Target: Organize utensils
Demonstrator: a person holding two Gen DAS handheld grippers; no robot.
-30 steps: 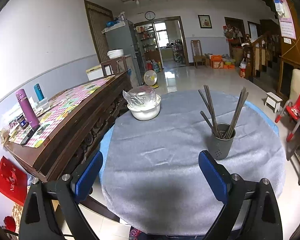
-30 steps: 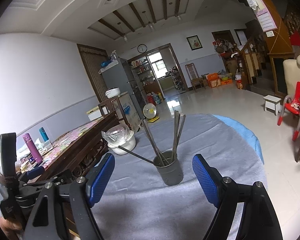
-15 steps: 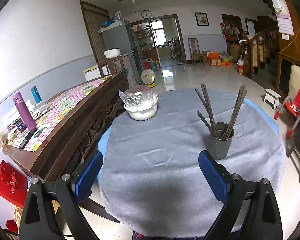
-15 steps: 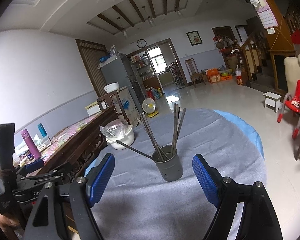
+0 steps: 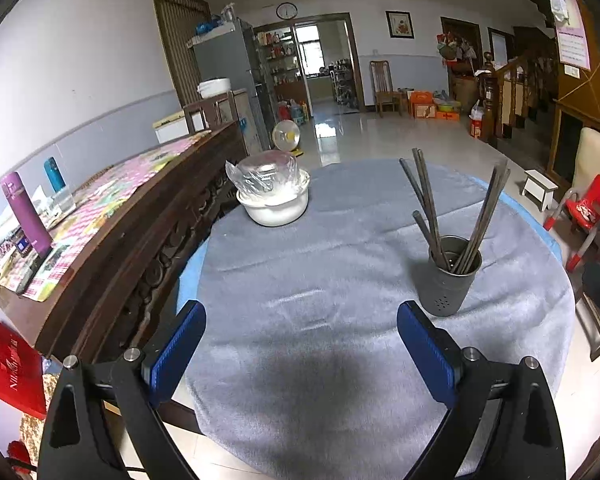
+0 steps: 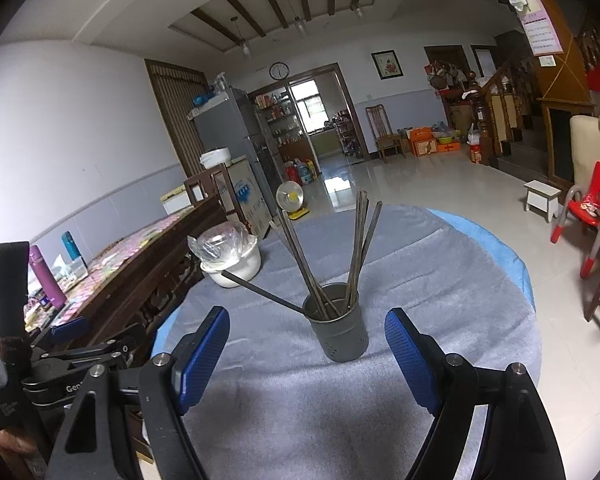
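Chopsticks (image 6: pixel 324 256) stand in a dark grey holder cup (image 6: pixel 337 330) on the round table covered with a grey cloth (image 5: pixel 320 272); the sticks lean out to several sides and 1 of them lies low toward the white bowl (image 6: pixel 234 266). The right gripper (image 6: pixel 306 340) has its 2 blue pads spread wide, and they touch nothing. The left gripper (image 5: pixel 300 334) is also spread wide and empty, with only bare cloth between its pads. Compared with 1 second ago, both views have come nearer to the table: the cup and the bowl look larger and sit lower in the picture, while the opening of both grippers is the same as before. In the right wrist view the cup stands just ahead of the fingertips, about in the middle of the gap, not yet between the pads. In the left wrist view the cup is ahead and close beside the right pad, outside the gap. The bowl, covered with plastic film, is farther back near the wooden sideboard (image 5: pixel 112 232).
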